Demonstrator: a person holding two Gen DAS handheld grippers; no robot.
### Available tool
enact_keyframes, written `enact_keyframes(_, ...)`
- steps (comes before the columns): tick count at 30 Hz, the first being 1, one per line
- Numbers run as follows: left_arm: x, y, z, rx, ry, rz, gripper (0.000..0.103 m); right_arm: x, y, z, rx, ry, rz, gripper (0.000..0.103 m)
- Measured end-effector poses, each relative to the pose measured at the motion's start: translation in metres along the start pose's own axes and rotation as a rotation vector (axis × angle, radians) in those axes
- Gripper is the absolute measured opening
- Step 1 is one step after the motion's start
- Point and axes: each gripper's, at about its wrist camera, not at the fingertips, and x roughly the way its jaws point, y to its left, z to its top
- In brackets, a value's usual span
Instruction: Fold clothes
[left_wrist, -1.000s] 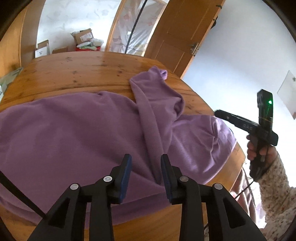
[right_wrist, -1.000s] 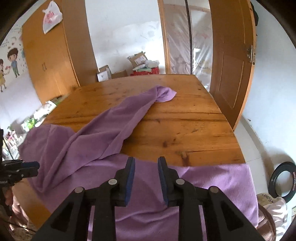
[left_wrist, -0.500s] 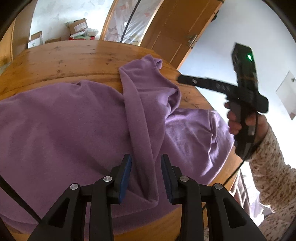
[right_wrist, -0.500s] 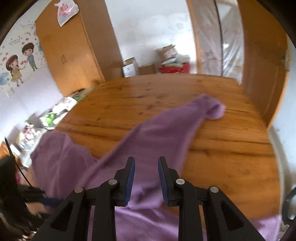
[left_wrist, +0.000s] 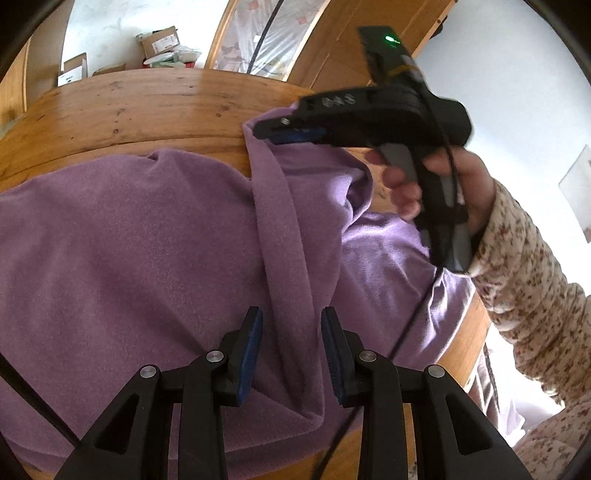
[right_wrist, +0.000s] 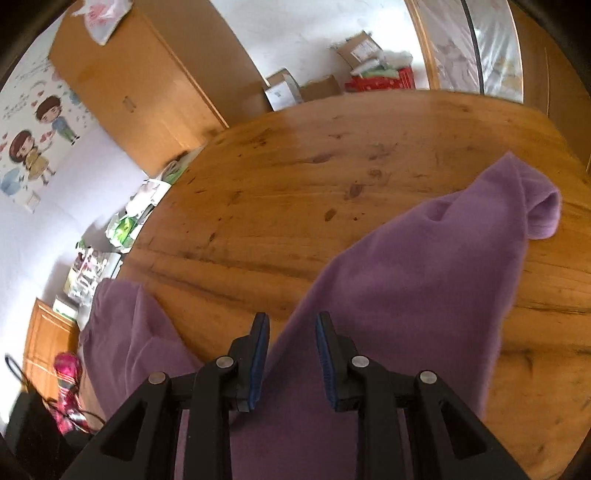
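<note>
Since half a second ago the right tongs (left_wrist: 284, 134) have swung across in front of the left wrist camera, from above the right edge of the cloth to over the far end of the sleeve, and their own view now looks down along that sleeve instead of across the room.

The soft purple fleece garment (left_wrist: 129, 240) lies spread over the near part of the round, knotty wooden worktop (left_wrist: 155, 107), its near edge hanging over the rim. One long sleeve (right_wrist: 424, 266) runs diagonally away across the bare wood, ending in a curled cuff (right_wrist: 543, 218).

The left tongs (left_wrist: 291, 350) are apart, blue pads facing each other with a clear gap; a raised fold of the sleeve shows between them, and the pictures do not show whether either pad touches it. In the right wrist view the right tongs (right_wrist: 291, 350) also stand apart, over the sleeve, gripping nothing. Whether they touch the fabric cannot be told.

A hand (left_wrist: 436, 184) in a cream floral sleeve (left_wrist: 524, 266) holds the grip of the right tool. Cardboard boxes (right_wrist: 317, 85) sit beyond the worktop's far edge.
</note>
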Motion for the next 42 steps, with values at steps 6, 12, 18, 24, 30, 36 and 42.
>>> enact_keyframes(6,0.002,0.004,-0.001,-0.004,0.007,-0.006,0.034,0.016,0.000,0.011,0.043,0.024,-0.056,0.026)
enact_keyframes(12,0.005,-0.001,-0.001,0.003,0.008,0.006,0.034,0.006,-0.004,0.009,0.059,-0.022,-0.086,0.003)
enact_keyframes(18,0.007,-0.009,-0.001,0.020,0.004,0.057,0.034,-0.038,-0.002,-0.003,0.058,-0.143,-0.120,0.003)
enact_keyframes(24,0.012,-0.024,-0.003,0.056,0.002,0.135,0.034,-0.081,-0.003,-0.023,0.092,-0.259,-0.129,0.003)
enact_keyframes(30,0.010,-0.026,-0.002,0.028,-0.023,0.186,0.034,-0.123,0.001,-0.050,0.096,-0.379,-0.160,0.003)
enact_keyframes(36,0.000,-0.024,-0.008,0.036,-0.042,0.192,0.034,-0.159,0.002,-0.082,0.116,-0.485,-0.199,0.003)
enact_keyframes(42,-0.004,-0.030,-0.013,0.059,-0.051,0.182,0.025,-0.188,0.000,-0.121,0.155,-0.583,-0.249,0.003)
